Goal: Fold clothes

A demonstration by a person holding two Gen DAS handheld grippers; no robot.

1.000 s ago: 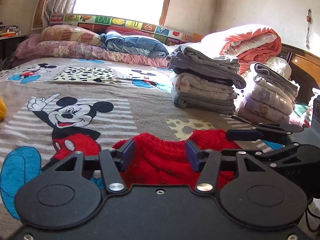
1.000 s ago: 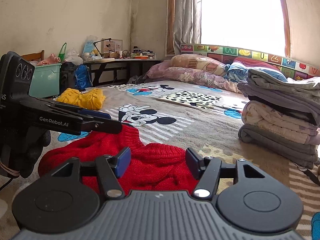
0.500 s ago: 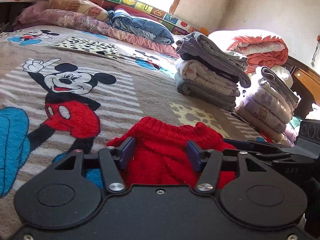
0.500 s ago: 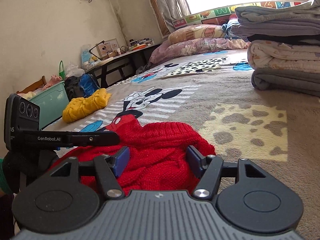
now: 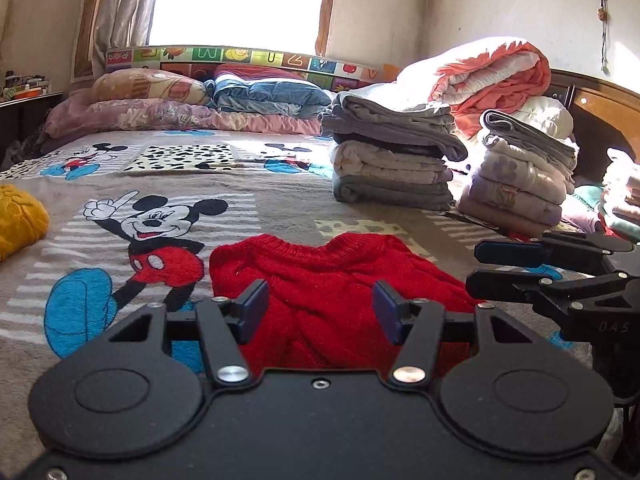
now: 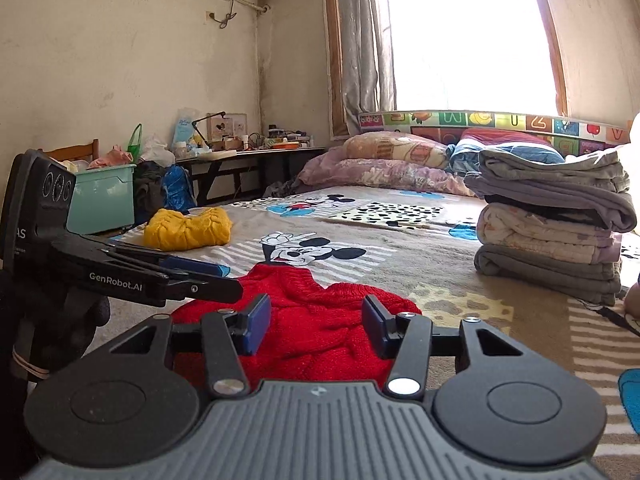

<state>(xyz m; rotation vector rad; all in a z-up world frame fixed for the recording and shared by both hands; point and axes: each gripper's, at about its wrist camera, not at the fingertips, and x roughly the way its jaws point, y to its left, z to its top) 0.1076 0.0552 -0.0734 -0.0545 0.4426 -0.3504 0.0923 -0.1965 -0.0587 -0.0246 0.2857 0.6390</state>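
- Lying on the bed (image 5: 280, 196), near its near edge, was one red sweater (image 5: 332, 280), its collar toward the pillows and its knit bunched in folds.
- One left gripper (image 5: 320, 310) hovered low over the sweater's near part, jaws about half open; the blue pads stood apart with red knit seen between them, and the pictures did not show whether they touched it.
- One right gripper (image 6: 316, 322) sat just beside it over the same sweater; its jaws had just been closing, a gap remained, and the pads pressed on nothing I could make out.
- One yellow sweater (image 6: 188, 228) lay crumpled by the bed's left edge, well apart from the red one.
- Two stacks of folded clothes stood toward the bed's right side: a grey and cream stack (image 5: 392, 156) and, just beside it, a paler stack (image 5: 524, 176).
- One rolled orange and white quilt (image 5: 488, 76) lay behind the stacks, at the far right corner.
- Three pillows or cushions, as far as I could count, were piled along the far edge (image 5: 168, 104) under the window (image 5: 240, 0).
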